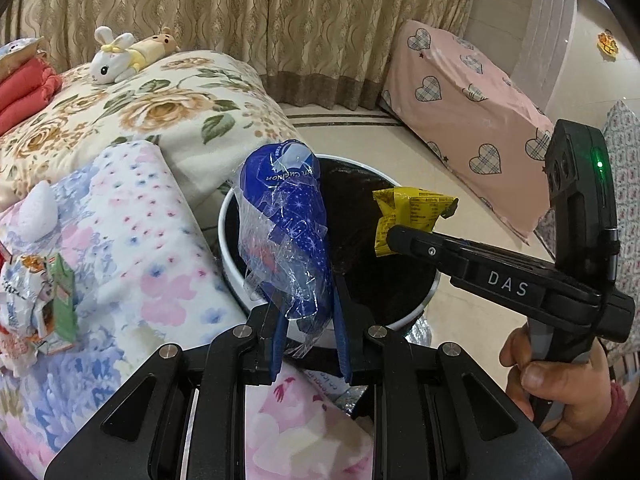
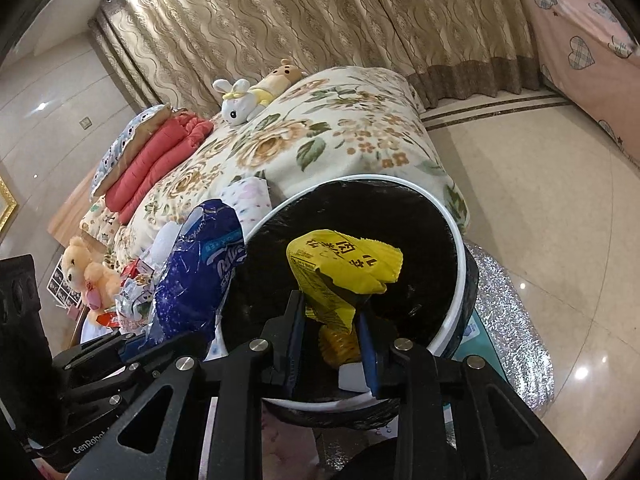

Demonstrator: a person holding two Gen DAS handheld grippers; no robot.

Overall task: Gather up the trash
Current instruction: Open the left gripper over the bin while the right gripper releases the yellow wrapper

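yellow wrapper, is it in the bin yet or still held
Still held. The right gripper pinches the yellow wrapper above the bin; it hangs over the black liner, not released.

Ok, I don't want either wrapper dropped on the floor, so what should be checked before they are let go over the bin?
1. Left hand-held gripper shut on the blue wrapper: ok.
2. Right hand-held gripper shut on the yellow wrapper: ok.
3. Yellow wrapper over the bin mouth: ok.
4. Blue wrapper fully over the bin mouth: not ok, it hangs at the rim.
5. Bin lined with a black bag: ok.
6. Room left inside the bin: cannot tell.
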